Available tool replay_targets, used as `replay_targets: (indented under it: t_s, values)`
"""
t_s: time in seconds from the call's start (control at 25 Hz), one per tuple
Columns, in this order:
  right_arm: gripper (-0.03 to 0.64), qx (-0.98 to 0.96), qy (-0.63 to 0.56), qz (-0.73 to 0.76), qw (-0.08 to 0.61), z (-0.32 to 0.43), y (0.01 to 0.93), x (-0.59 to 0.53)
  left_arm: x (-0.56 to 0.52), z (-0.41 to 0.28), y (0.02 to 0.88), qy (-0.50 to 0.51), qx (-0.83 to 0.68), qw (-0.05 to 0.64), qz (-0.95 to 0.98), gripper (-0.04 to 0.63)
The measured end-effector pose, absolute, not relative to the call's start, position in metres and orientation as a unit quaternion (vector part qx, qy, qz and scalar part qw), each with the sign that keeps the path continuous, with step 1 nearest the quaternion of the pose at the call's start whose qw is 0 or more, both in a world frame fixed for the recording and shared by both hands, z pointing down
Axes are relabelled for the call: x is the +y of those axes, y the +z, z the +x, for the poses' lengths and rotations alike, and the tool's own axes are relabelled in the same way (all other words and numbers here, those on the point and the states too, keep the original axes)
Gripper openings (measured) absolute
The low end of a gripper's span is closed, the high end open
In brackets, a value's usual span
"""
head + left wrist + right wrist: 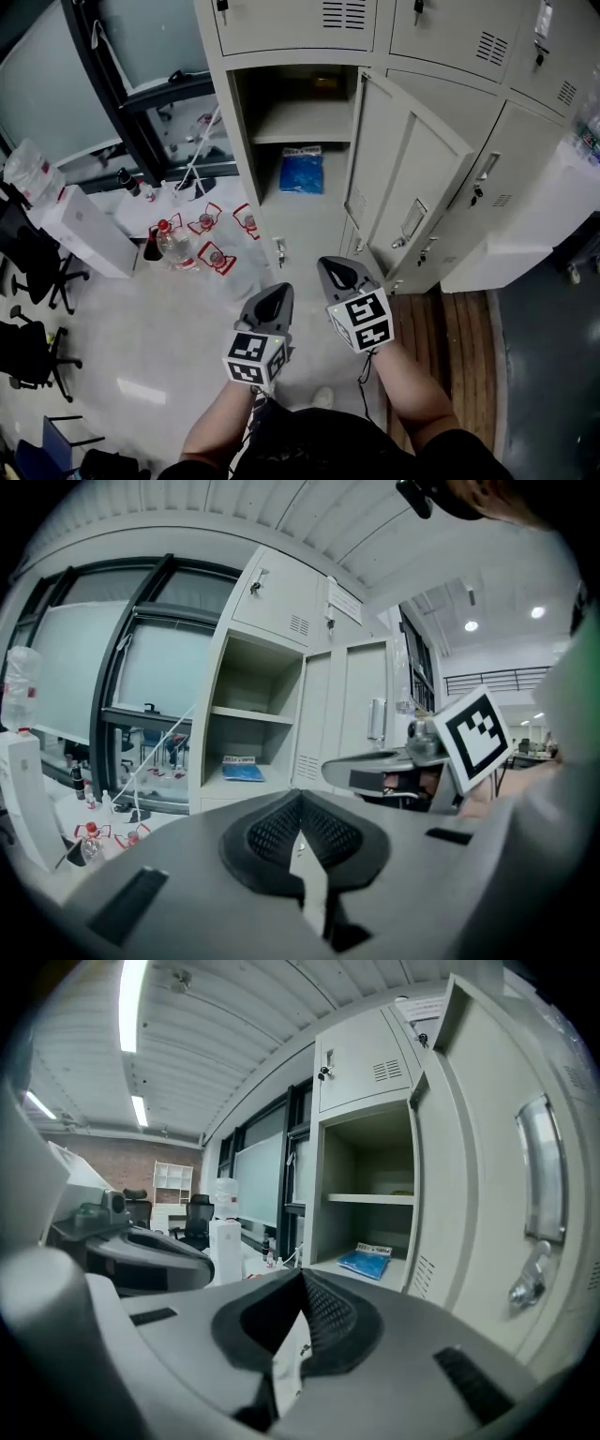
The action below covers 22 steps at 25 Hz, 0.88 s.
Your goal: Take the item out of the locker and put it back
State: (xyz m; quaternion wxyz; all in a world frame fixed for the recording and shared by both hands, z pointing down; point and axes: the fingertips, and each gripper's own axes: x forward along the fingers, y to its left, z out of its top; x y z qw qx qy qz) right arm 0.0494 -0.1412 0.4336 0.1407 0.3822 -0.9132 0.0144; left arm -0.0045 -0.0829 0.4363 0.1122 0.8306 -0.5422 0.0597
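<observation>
A blue packet [301,170] lies flat on the lower shelf of the open locker [246,141], under an inner shelf. The same blue packet [242,772] shows in the left gripper view, and the packet [368,1260] again in the right gripper view. Both grippers hang side by side in front of the locker, well short of it. My left gripper [280,294] is shut, with nothing between its jaws. My right gripper [337,269], a little nearer the locker, is shut and empty too. The locker door [403,178] stands swung open to the right.
Bottles and red-framed items [187,246] stand on the floor left of the locker, beside a white box [89,230]. Black office chairs [33,267] are at the far left. A wooden floor strip [455,356] runs along the right, under the neighbouring shut lockers [525,56].
</observation>
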Motion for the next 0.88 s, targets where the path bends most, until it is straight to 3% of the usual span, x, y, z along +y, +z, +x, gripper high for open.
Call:
replay_targets:
  t_s: [0.88]
  values:
    - [0.0,-0.898,0.05,0.421,0.12,0.009,0.427,-0.059,-0.017,-0.049,0.423,0.061,-0.509,0.108,0.852,0.005]
